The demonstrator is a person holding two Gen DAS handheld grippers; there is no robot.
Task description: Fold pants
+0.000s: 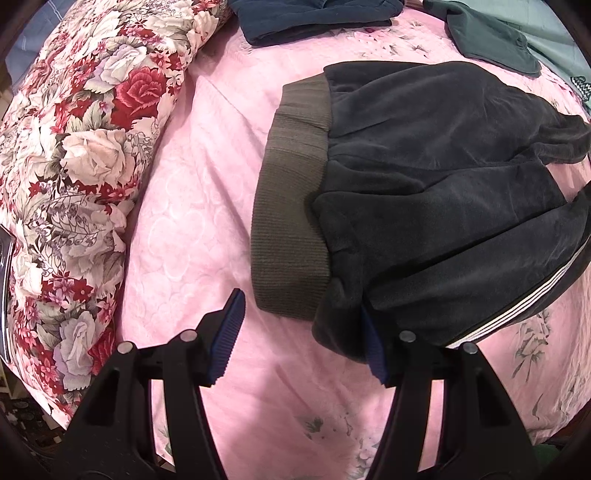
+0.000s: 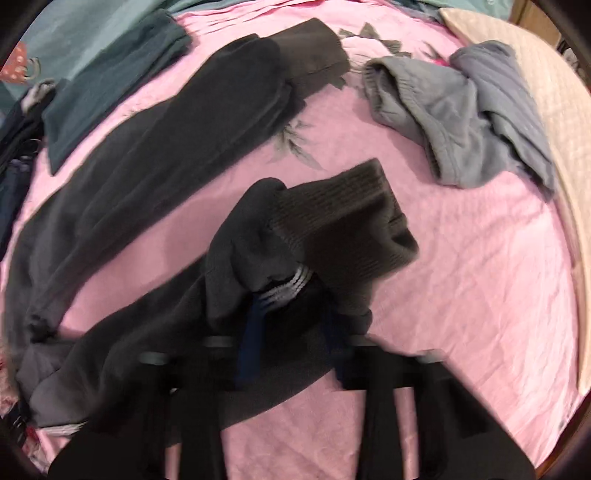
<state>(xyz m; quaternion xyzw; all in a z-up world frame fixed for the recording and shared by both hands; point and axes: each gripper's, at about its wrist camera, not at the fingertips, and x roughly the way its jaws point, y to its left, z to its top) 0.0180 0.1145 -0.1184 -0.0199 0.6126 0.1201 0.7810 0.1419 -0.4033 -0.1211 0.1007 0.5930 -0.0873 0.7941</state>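
Dark grey fleece pants (image 1: 436, 192) with a ribbed olive waistband (image 1: 291, 206) and white side stripes lie on the pink bed sheet (image 1: 192, 206). My left gripper (image 1: 299, 336) is open just in front of the waistband corner; its right finger touches the fabric edge. In the right wrist view, my right gripper (image 2: 291, 332) is shut on one pant leg (image 2: 258, 258) near its ribbed cuff (image 2: 351, 221) and holds it lifted above the sheet. The other leg (image 2: 155, 158) lies flat, running to the far cuff (image 2: 314, 51). This view is blurred.
A floral quilt (image 1: 74, 166) is bunched along the left. Folded dark blue (image 1: 314, 18) and green (image 1: 491, 40) garments lie at the back. A crumpled grey garment (image 2: 461, 114) lies to the right, a cream quilted edge (image 2: 546, 122) beyond it, teal clothes (image 2: 110, 77) at left.
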